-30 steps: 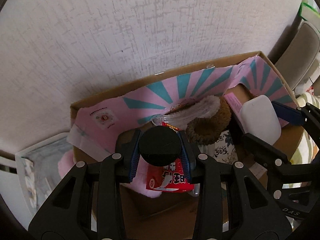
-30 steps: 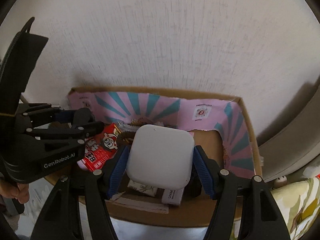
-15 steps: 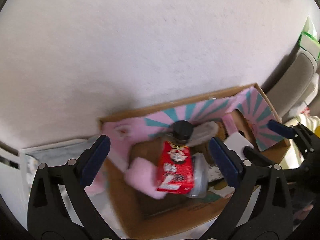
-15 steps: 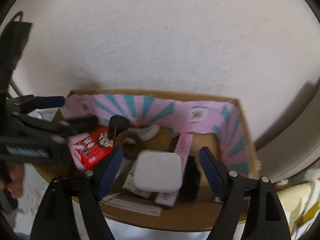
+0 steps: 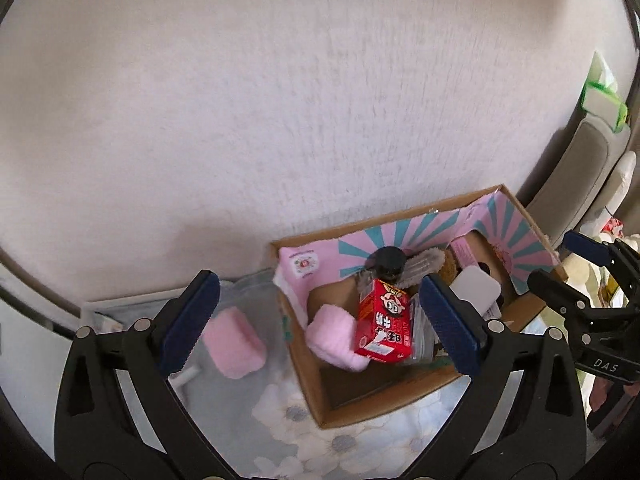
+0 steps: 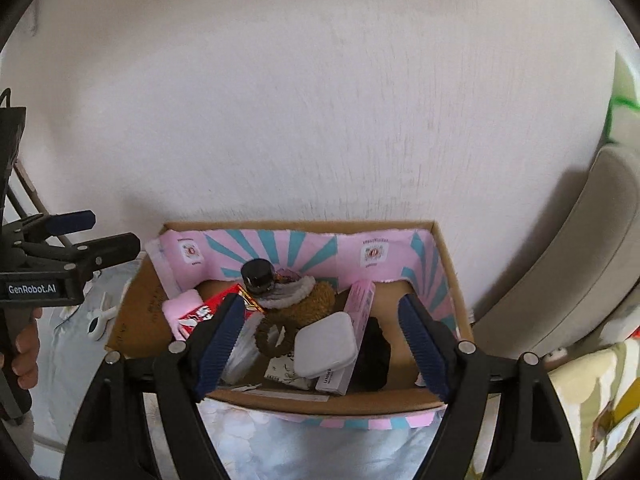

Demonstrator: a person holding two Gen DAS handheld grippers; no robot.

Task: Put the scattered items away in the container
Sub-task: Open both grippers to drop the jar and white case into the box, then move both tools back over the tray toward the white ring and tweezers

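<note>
Both tools hang above a cardboard box point(image 6: 450, 276) that stands against a pale textured wall point(image 6: 320, 100); its inner walls are lined with pink paper bearing teal rays. The left tool point(image 5: 320, 320) has its blue-padded jaws spread wide with nothing between them, and the right tool point(image 6: 320, 344) is likewise open and empty-handed. Inside the box a red carton point(image 5: 384, 326) printed with a cartoon face leans on a pink fluffy item point(image 5: 332, 338), and just behind it stands a small bottle with a black cap point(image 6: 259, 274). Beside these lie a brown furry thing with a grey-white fringe point(image 6: 308, 298), a white rounded-square case point(image 6: 325, 344) resting on top of a slim pink packet point(image 6: 360, 312), and something black point(image 6: 376, 350), too dark to identify. Outside the box, on the pale flowered cloth point(image 5: 304, 436) to its left, a second pink fluffy piece point(image 5: 232, 342) lies near a small white object point(image 6: 98, 318), perhaps a clip. A person's hand point(image 6: 24, 354) grips the left tool's handle.
</note>
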